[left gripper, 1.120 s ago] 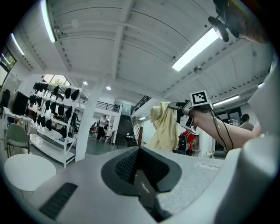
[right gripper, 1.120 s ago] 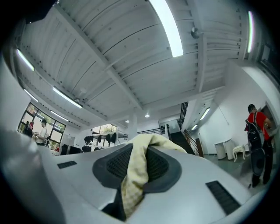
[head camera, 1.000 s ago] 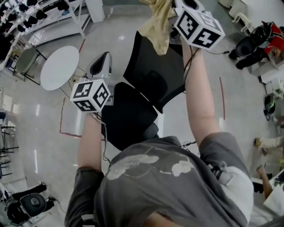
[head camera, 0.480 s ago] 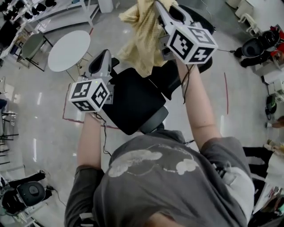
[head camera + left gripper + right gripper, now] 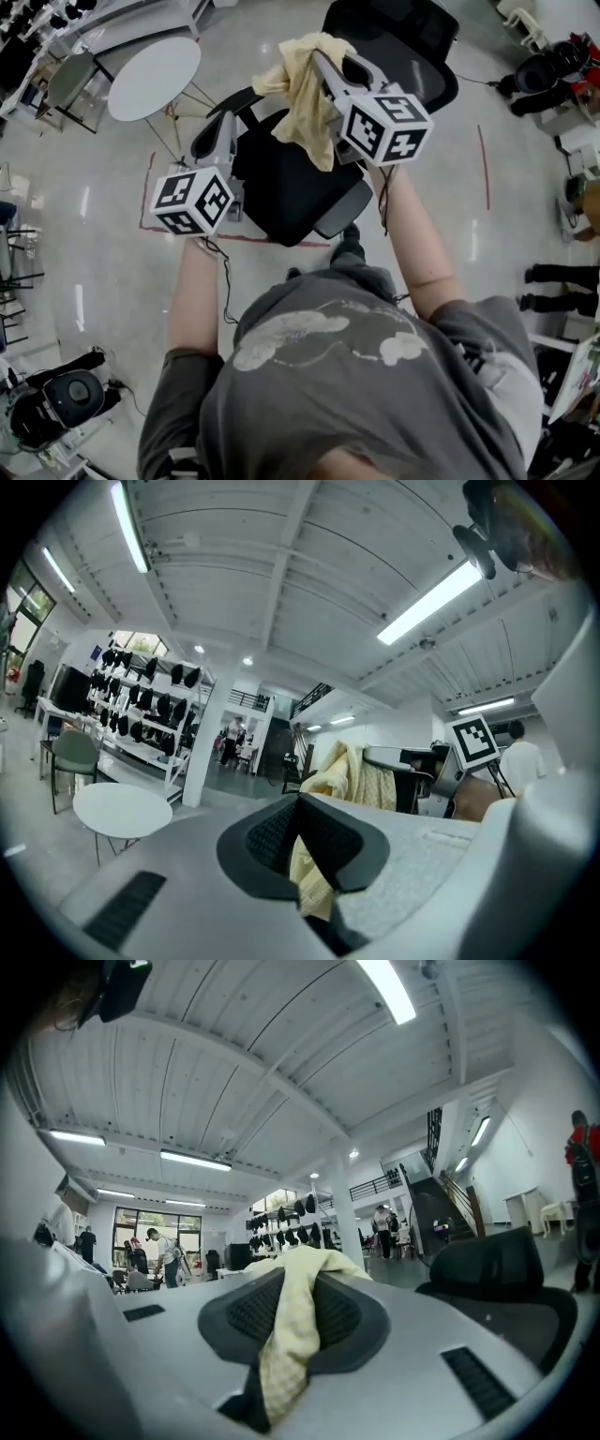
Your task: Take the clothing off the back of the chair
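Note:
A pale yellow garment [image 5: 305, 89] hangs free above the black chair's seat [image 5: 281, 192], with my right gripper [image 5: 317, 58] shut on its top. In the right gripper view the cloth [image 5: 291, 1326] is pinched between the dark pads and drapes down over them. The chair back [image 5: 403, 42] stands bare behind it and shows again as the chair back [image 5: 497, 1269]. My left gripper [image 5: 223, 117] is left of the cloth, apart from it, with its tips together and nothing held. In its own view the left gripper [image 5: 298, 803] points at the hanging garment [image 5: 352, 771].
A round white table [image 5: 155, 77] stands left of the chair, also seen as the table [image 5: 122, 808]. Red tape lines [image 5: 187, 230] mark the floor. Shelving racks [image 5: 37, 23] fill the far left. A black device [image 5: 70, 398] sits on the floor near left. People stand at the right edge.
My right gripper has drawn the yellow garment away from the chair back, lower and closer to me. The left gripper has come along beside it, still holding nothing.

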`<state>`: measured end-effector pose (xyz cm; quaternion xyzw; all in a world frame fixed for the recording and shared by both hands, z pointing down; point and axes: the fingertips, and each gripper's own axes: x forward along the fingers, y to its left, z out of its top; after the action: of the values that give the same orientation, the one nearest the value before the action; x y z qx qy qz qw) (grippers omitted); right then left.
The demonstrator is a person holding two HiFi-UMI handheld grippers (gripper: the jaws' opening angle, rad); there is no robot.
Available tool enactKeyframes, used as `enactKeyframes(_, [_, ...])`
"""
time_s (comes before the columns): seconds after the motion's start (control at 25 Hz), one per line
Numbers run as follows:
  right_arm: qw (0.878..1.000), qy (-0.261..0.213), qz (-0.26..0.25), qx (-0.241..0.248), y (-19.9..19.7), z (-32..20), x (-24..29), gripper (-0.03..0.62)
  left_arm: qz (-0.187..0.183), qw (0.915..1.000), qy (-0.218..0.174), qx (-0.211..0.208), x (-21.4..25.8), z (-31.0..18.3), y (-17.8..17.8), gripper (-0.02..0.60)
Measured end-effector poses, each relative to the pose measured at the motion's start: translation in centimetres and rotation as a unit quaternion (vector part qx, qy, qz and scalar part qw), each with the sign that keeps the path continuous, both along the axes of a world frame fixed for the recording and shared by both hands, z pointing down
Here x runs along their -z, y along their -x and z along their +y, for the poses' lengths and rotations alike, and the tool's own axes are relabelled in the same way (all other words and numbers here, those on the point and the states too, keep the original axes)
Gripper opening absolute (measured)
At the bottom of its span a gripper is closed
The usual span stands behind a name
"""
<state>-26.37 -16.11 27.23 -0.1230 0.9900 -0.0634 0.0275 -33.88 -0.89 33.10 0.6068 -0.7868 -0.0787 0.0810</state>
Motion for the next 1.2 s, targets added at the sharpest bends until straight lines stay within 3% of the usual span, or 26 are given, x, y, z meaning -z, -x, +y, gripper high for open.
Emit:
enactKeyframes(0.44, [0.995,0.070,0.071,-0.010,-7.8,5.1,-10.6,0.061,0.036,0.9986,0.033,-0.018,-5.3,3.3,-5.9,0.000])
enactKeyframes(1.2, [0.986,0.102,0.123,0.053,-20.8,7.0,-17.2,0.061,0.085,0.9921,0.090,0.025,-11.4,5.5,-18.1,0.000])
